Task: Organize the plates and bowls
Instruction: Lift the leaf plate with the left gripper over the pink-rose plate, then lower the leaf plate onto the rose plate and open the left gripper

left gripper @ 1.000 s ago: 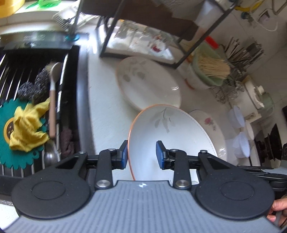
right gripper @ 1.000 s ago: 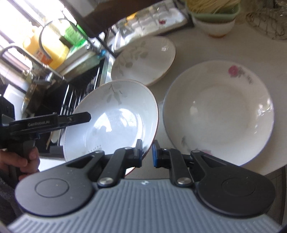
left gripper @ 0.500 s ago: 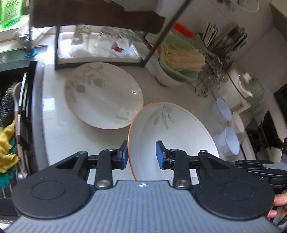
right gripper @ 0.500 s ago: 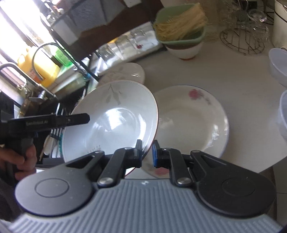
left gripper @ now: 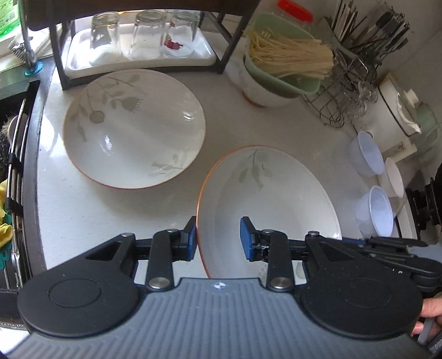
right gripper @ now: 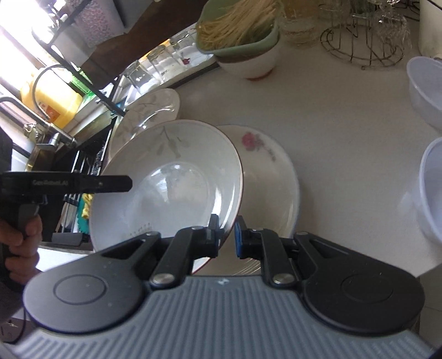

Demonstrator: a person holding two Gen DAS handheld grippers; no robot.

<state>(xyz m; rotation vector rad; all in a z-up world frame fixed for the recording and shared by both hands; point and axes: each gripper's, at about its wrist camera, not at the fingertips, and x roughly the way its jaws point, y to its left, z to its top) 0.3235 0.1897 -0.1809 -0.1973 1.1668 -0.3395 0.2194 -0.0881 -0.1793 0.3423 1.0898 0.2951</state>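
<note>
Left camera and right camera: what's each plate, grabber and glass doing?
White leaf-patterned plate with orange rim: lifted, tilted, held by both grippers.
Left gripper: shut on its rim.
Right gripper: shut on its rim.
Second white leaf-patterned plate: flat on counter, empty.
White rose-patterned plate: flat on counter, empty.
Three clear glasses: upside down on white tray.

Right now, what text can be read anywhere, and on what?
"GenRobot.AI", blurred, on the left gripper's black side bar, seen in the right wrist view.
Yellow jug: orange label, too blurred to read.
Green packet: print too small to read.
Plates: leaf and flower patterns only.
</note>
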